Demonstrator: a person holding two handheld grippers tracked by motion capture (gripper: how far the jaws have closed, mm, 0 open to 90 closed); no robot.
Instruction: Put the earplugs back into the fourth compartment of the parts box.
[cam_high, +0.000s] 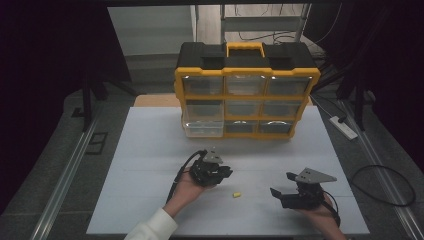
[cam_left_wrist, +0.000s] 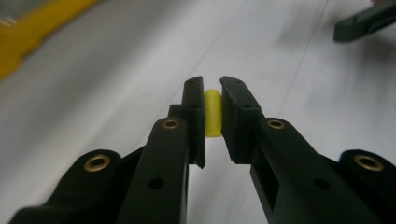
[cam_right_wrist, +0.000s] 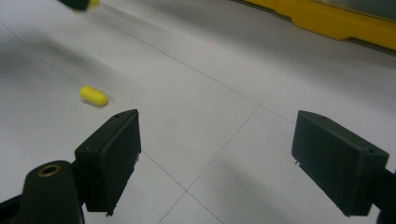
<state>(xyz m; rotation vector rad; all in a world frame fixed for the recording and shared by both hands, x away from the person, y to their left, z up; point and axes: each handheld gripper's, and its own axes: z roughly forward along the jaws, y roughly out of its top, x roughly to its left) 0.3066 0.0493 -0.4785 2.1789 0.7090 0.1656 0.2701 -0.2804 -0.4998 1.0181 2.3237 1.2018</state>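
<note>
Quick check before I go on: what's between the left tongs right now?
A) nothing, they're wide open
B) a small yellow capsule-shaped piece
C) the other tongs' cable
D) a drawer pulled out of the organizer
B: in the left gripper view the left tongs are closed on a small yellow piece held between the jaws, while a second yellow piece lies loose on the white table.
</note>
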